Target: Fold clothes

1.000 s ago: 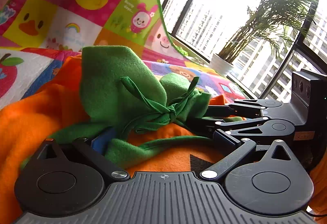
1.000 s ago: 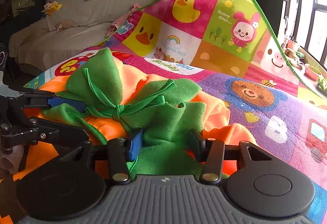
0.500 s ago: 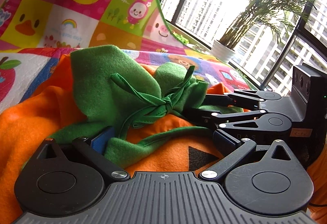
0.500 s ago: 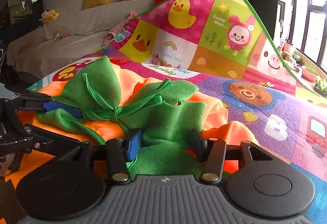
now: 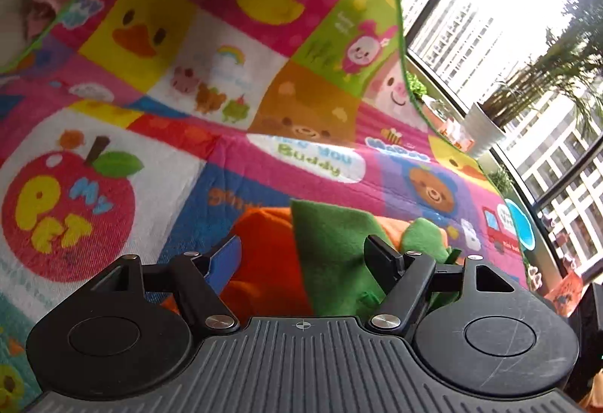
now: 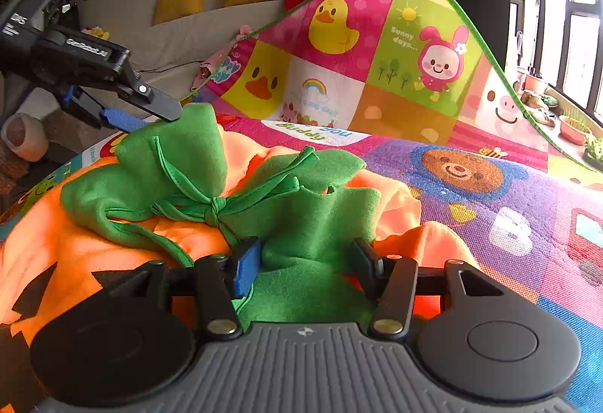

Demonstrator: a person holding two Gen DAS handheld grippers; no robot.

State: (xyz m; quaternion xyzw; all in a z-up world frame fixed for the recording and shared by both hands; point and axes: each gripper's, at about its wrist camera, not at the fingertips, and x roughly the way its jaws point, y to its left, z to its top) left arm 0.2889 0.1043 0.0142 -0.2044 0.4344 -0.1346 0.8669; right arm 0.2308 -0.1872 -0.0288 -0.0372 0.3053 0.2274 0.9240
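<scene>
An orange fleece garment [image 6: 75,235] with black patches and a green collar [image 6: 301,224] tied in a bow lies crumpled on the patchwork mat [image 6: 508,224]. My right gripper [image 6: 305,266] is shut on a bunched fold of the green collar at its near edge. My left gripper [image 5: 301,258] has orange [image 5: 264,254] and green fabric [image 5: 331,251] between its jaws, which are closing and still stand wide. In the right wrist view the left gripper [image 6: 150,115] hovers at the raised left peak of the collar.
The mat's far part [image 5: 226,17] rises like a wall against a sofa [image 6: 169,43] with yellow cushions. A window with a potted plant [image 5: 486,126] runs along the right. Small pots [image 6: 573,126] line the sill.
My left gripper swung away from the bow up to the collar's raised peak, and its jaws narrowed. The right gripper kept still with the same green fold in its grip.
</scene>
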